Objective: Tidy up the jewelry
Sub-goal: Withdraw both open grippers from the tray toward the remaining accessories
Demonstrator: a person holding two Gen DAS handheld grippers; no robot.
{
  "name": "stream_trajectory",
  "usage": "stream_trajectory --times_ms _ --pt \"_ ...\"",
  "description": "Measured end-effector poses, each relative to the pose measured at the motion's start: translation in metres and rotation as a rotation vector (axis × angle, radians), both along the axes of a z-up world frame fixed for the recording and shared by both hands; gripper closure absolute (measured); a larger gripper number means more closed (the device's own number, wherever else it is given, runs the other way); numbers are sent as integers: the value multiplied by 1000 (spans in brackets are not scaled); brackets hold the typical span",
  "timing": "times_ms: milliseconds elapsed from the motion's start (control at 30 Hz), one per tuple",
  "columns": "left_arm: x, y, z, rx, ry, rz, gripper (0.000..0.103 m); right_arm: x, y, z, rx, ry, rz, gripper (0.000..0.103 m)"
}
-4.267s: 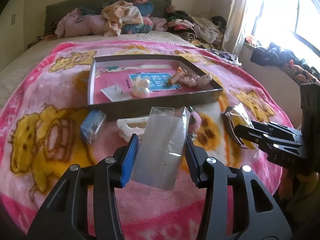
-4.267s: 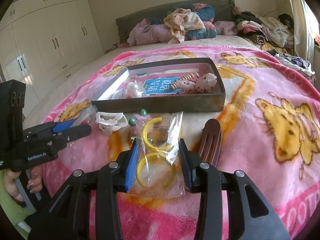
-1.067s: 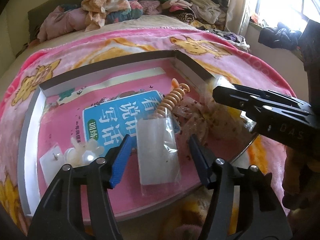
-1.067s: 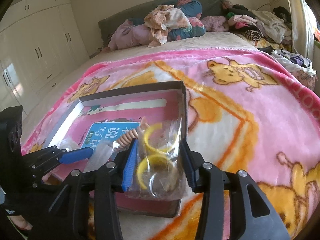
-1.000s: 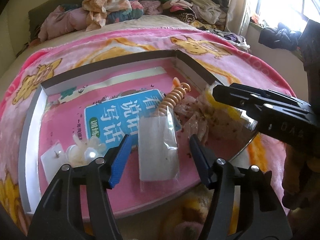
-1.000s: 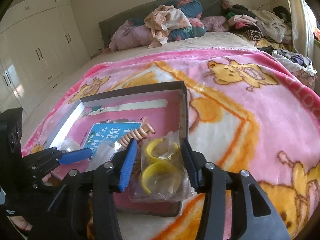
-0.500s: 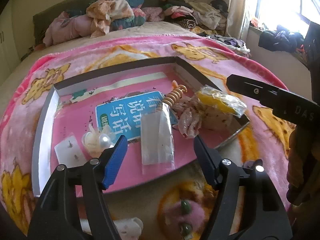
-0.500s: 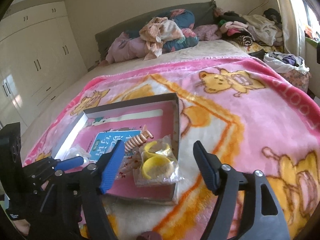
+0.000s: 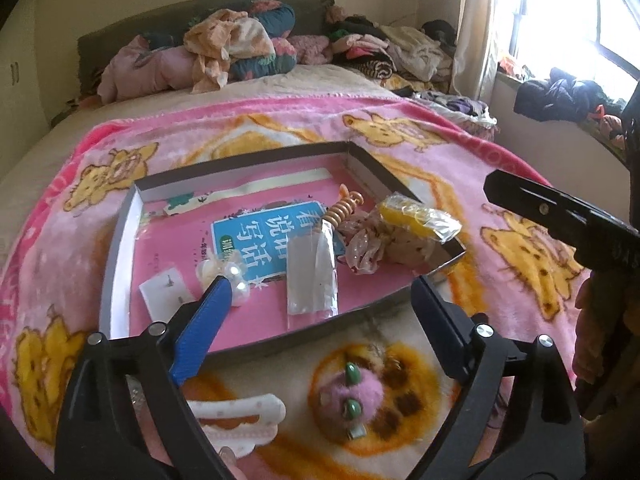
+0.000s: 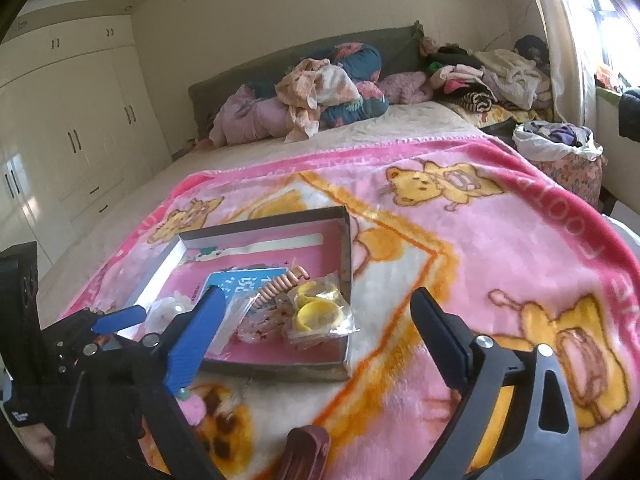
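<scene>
A shallow grey box (image 9: 240, 164) with a pink floor lies on the pink blanket. Inside lie a clear flat bag (image 9: 312, 276), a bag of yellow bangles (image 9: 416, 216), an orange spiral tie (image 9: 342, 210), a pearl piece (image 9: 234, 276) and a white earring card (image 9: 166, 292). My left gripper (image 9: 322, 286) hovers at the box's near wall, its jaws opening, nothing held between them. My right gripper (image 10: 318, 294) hangs near the box's (image 10: 348, 248) right corner, its jaws also opening and not touching the bangle bag (image 10: 316, 312).
On the blanket in front of the box lie a pink fuzzy clip with green beads (image 9: 352, 392), a white hair clip (image 9: 240, 412) and a brown hair clip (image 10: 304, 456). Clothes (image 9: 224, 52) are piled at the headboard. White wardrobes (image 10: 72, 128) stand at the left.
Both grippers carried their bags to the box and let go: the clear bag and the bangle bag now lie inside. Both jaws have spread wide and both grippers have drawn back and up.
</scene>
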State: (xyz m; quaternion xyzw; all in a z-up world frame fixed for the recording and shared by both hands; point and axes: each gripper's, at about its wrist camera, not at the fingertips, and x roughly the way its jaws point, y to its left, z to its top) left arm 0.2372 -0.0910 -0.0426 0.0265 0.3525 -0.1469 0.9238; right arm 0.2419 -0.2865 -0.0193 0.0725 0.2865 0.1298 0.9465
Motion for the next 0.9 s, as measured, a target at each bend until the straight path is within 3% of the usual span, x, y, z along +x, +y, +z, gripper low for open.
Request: stream_trajectory --times_ms 167,900 --pt "-16 4 11 -3 -41 3 12 -15 0 8 0 -18 -7 9" --pt "-65 32 19 -37 -85 47 12 -71 11 13 -59 -38 9 9"
